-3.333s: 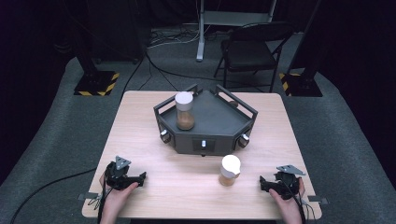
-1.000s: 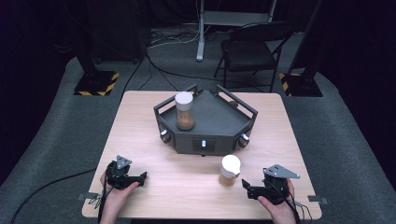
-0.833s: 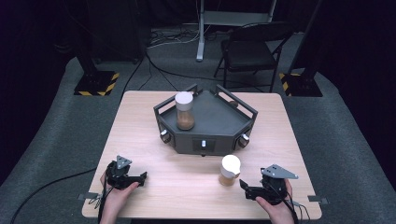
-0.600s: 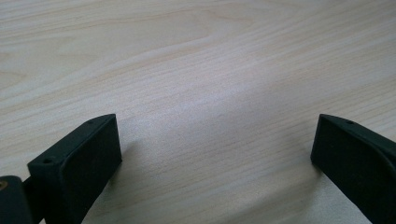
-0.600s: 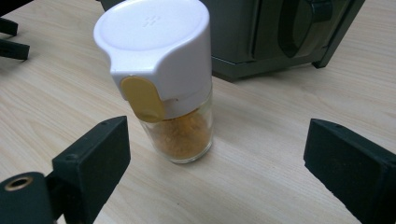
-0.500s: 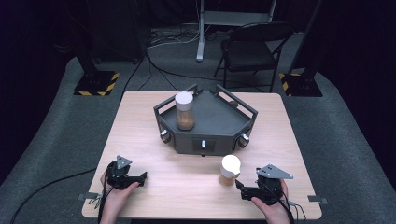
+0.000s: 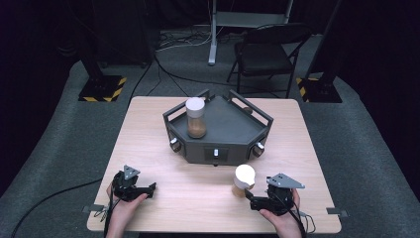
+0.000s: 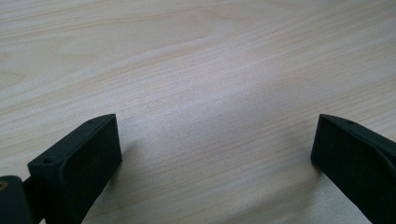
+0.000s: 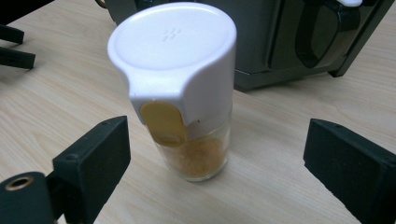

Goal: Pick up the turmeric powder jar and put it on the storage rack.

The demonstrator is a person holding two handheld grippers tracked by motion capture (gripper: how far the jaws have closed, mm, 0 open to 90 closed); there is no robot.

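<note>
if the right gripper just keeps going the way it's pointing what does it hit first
Most likely the white-capped spice jar: it stands on the table straight ahead of the right gripper, between the lines of its open jaws. Behind the jar sits the dark grey tray.

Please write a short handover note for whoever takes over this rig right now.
Right gripper: open, fingers either side of the near spice jar, not touching it.
Left gripper: open, low over bare table at the near left.
Near spice jar: upright on the table in front of the grey tray.
Second jar: upright on the tray's left side.
Done: approach. Left: probably close on the near jar and lift; likely destination is the tray.
</note>
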